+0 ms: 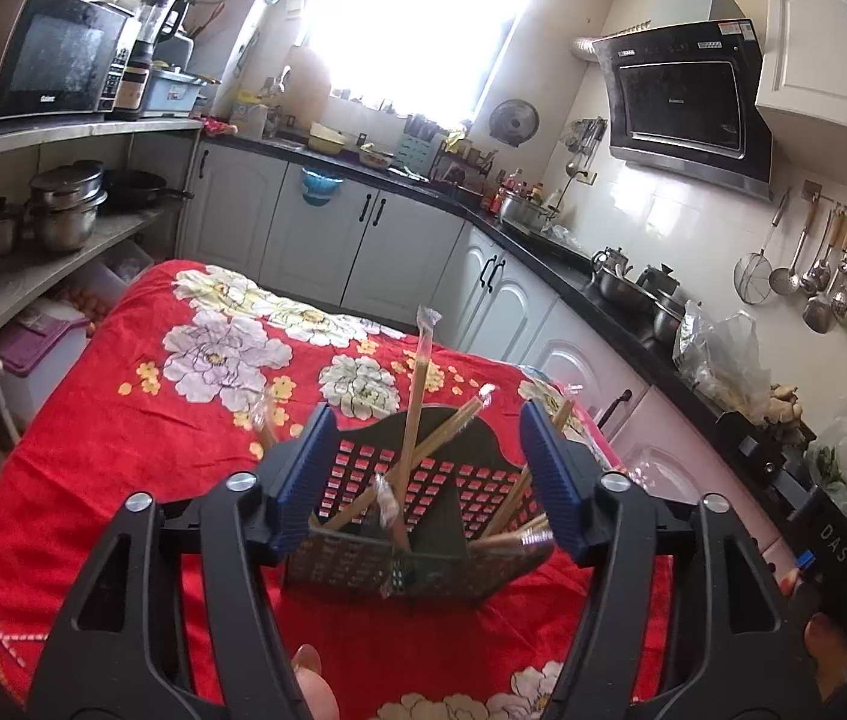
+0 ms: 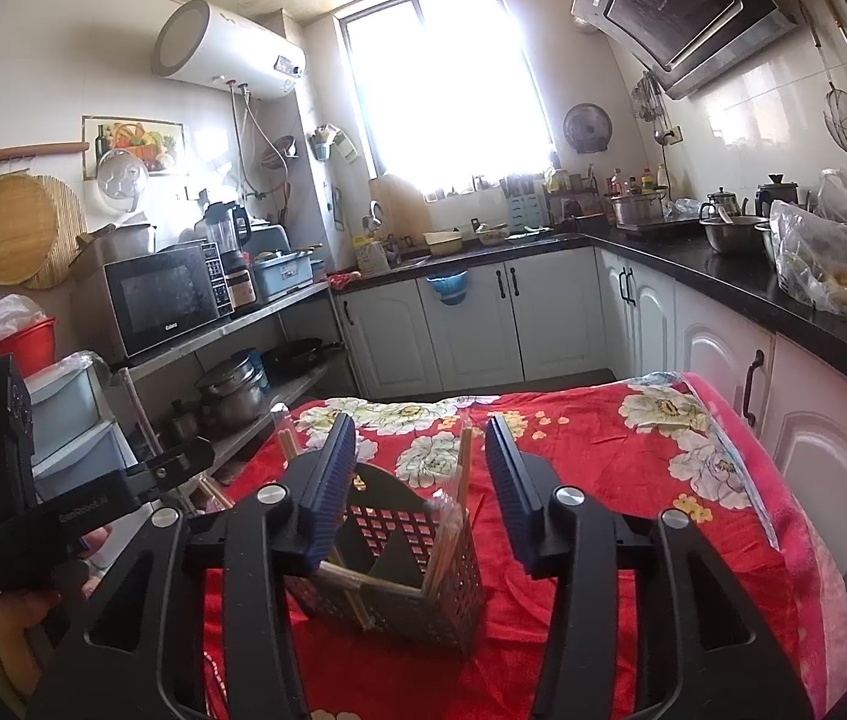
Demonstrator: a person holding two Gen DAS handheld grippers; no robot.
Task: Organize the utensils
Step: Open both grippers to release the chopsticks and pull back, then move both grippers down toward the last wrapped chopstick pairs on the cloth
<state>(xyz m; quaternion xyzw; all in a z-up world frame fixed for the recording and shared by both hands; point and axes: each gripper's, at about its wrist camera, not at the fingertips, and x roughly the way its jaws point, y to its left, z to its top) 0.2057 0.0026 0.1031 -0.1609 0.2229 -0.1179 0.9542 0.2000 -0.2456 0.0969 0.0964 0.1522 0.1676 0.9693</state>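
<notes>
Left gripper (image 1: 423,468) gapes before the chopstick holder (image 1: 423,516), gripping nothing.

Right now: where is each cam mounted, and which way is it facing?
Left wrist: on the left gripper, looking along its open fingers at the utensil holder on the red floral cloth, window beyond; a fingertip shows below.
Right wrist: on the right gripper, jaws open, same holder; the left gripper and its hand show at left.
Shared: holder, chopsticks, cloth, window.
</notes>
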